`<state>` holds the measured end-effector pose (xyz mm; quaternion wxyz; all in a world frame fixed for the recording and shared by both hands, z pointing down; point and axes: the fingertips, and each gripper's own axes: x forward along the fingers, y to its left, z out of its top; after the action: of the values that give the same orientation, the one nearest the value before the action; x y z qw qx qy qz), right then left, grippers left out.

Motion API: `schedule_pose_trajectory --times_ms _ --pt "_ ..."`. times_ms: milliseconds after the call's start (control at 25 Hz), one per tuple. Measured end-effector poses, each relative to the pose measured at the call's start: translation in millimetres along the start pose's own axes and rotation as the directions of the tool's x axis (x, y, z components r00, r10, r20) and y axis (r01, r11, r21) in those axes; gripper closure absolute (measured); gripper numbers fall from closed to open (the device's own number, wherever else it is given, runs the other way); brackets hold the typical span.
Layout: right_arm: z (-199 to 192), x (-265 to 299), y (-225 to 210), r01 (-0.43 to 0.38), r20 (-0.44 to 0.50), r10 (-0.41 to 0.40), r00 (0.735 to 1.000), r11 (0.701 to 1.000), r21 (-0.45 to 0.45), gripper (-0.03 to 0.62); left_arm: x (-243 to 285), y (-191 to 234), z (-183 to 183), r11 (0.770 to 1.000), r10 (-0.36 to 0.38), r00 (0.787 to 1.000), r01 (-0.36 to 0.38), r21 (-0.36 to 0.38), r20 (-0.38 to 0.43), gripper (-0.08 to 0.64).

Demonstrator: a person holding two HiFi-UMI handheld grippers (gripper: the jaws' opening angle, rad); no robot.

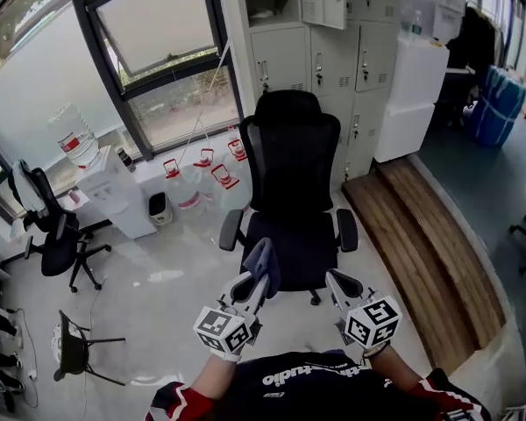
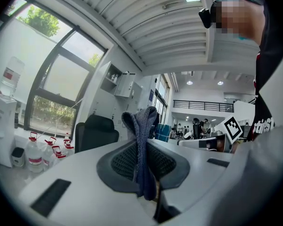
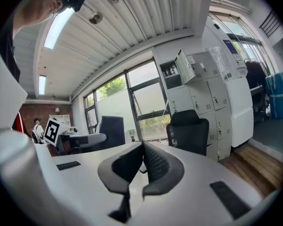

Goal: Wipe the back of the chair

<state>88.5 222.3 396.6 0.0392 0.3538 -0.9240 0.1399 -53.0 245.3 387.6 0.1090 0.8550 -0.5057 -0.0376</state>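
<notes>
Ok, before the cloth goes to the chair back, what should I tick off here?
1. Grip on the cloth: ok, the left gripper is shut on it.
2. The right gripper free: ok, jaws together, nothing between them.
3. The chair back in view: ok, upright, straight ahead.
4. Path to it: ok, nothing stands between.
5. Contact of cloth and chair back: not ok, they are apart.
6. Whether the cloth is damp or clean: cannot tell.

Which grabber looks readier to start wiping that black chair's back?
Left: the left gripper is shut on the cloth, while the right gripper is shut and empty. Both face the chair.
</notes>
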Motion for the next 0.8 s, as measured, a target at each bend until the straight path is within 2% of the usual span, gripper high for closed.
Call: schedule_pose_trajectory --times_ms 160,440,800 --pt "2.0 11.3 -32.8 -0.009 0.008 0.008 1.0 1.0 0.03 0.58 30.9 3.1 -5.0 1.0 0.013 1.0 -0.013 0.002 -0.021 0.506" --pt "3.8 40.8 -57.0 -0.042 -0.012 0.042 0.999 0.998 0.045 0.578 60.5 25.0 -10.0 0.999 0.046 0.998 -0.046 -0.016 -0.046 0.506" --pt "5.8 100.9 -107.6 -0.02 -0.046 0.022 0.999 0.999 0.039 0.578 127.7 92.7 -24.0 0.996 0.054 0.997 -0.057 -0.068 -0.047 0.506"
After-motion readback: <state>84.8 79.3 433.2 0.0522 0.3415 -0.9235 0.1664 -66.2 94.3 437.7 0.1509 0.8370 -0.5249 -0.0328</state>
